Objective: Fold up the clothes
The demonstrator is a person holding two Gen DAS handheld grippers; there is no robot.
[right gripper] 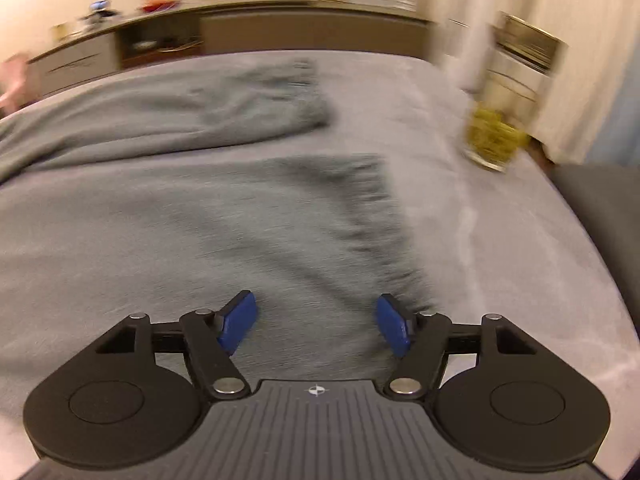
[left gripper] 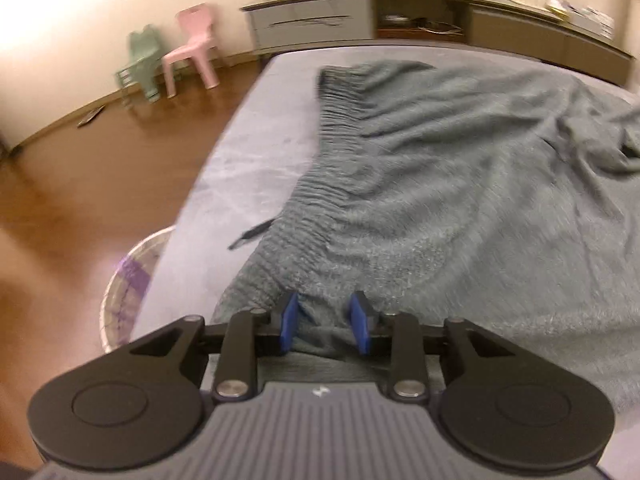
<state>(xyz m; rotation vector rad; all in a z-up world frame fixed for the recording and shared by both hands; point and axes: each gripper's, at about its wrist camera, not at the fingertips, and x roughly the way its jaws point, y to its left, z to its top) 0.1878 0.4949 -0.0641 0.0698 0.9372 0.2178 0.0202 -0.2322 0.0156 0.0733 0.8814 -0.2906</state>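
A grey-green pair of pants (left gripper: 460,184) lies spread on a grey bed (left gripper: 248,148). Its ribbed waistband (left gripper: 332,140) runs along the left side. My left gripper (left gripper: 326,320) has its blue pads either side of a bunched fold at the near end of the waistband, closed on the cloth. In the right wrist view the same pants (right gripper: 200,216) lie flat, with two ribbed leg cuffs (right gripper: 360,208) toward the right. My right gripper (right gripper: 316,320) is open just above a leg near its cuff, with nothing between the pads. That view is blurred.
A woven basket (left gripper: 128,280) stands on the wooden floor left of the bed. A pink chair (left gripper: 192,44) and a green chair (left gripper: 142,62) stand by the wall. A long sideboard (left gripper: 400,16) runs behind the bed. A yellow-green item (right gripper: 494,140) sits at the bed's right edge.
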